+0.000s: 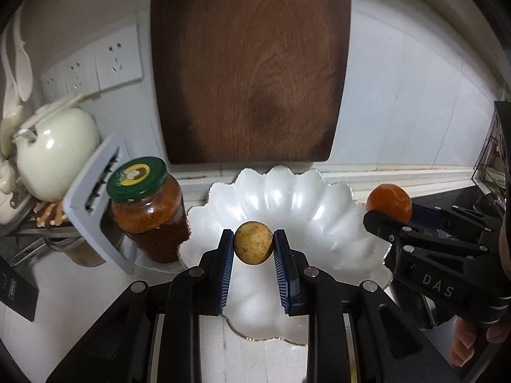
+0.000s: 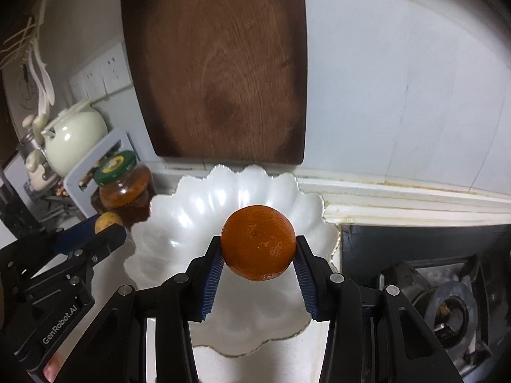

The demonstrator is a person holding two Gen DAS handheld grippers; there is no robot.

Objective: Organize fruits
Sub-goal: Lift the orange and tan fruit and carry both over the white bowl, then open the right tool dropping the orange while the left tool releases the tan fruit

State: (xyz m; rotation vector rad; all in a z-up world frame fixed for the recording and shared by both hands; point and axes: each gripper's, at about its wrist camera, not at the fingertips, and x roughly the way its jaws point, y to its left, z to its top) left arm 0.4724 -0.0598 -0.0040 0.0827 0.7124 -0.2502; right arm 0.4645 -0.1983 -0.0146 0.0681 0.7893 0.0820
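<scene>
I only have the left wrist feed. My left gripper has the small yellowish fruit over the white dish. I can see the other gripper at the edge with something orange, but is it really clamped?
Observer: Yes. In the right wrist view the orange sits squarely between both blue pads of the right gripper, held above the scalloped white dish.
Operator: What's to the right of the dish? My view gets cut off there.
Observer: A gas stove burner in a dark hob, right beside the dish's edge.
Operator: And does the left gripper look secure from there?
Observer: Only partly visible: the yellowish fruit peeks out at the left gripper tip.
</scene>
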